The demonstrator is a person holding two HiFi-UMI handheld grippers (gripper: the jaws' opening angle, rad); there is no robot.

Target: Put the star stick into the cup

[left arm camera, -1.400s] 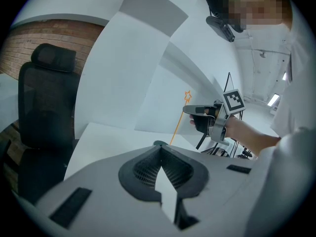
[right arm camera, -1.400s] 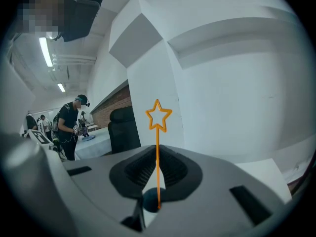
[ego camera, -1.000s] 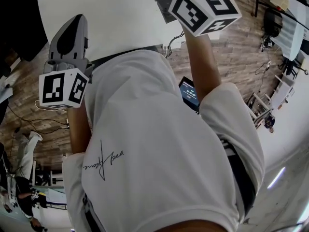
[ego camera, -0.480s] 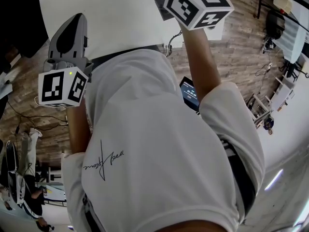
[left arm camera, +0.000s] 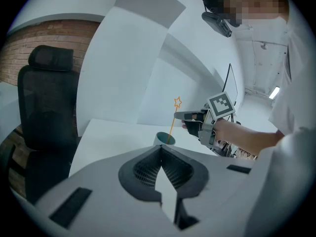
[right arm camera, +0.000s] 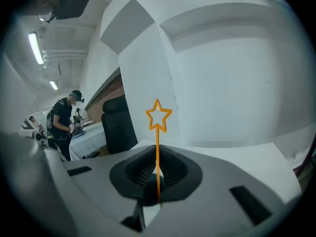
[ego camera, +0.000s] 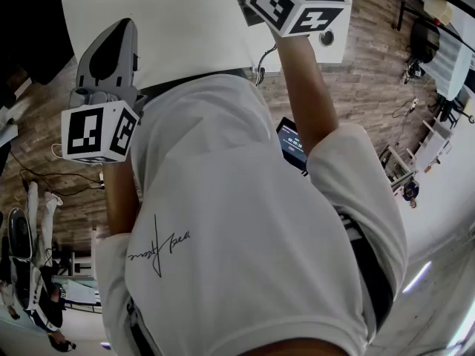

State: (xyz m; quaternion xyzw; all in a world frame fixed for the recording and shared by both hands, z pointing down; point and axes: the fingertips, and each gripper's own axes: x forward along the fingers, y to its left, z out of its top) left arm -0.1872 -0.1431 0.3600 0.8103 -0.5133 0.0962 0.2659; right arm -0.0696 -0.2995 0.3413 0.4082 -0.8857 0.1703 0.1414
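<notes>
right hand-held gripper [right arm camera: 157,174] lifts toward frame edge, star stick [right arm camera: 158,147] at cup

since a second ago its marker cube [ego camera: 297,2] has slid up the head view and is now cut off at the top; the left hand-held gripper [left arm camera: 163,167] has barely shifted. a white shirt [ego camera: 245,228] fills that view, hiding stick and cup. in the left gripper view the thin orange stick, topped by an open outline star, stands nearly upright, pinched in the right gripper's narrow jaws, its lower end at the mouth of the teal cup [left arm camera: 163,138] on the white bench [left arm camera: 108,137]. how deep it reaches cannot be told. left jaws are closed together, empty.
</notes>
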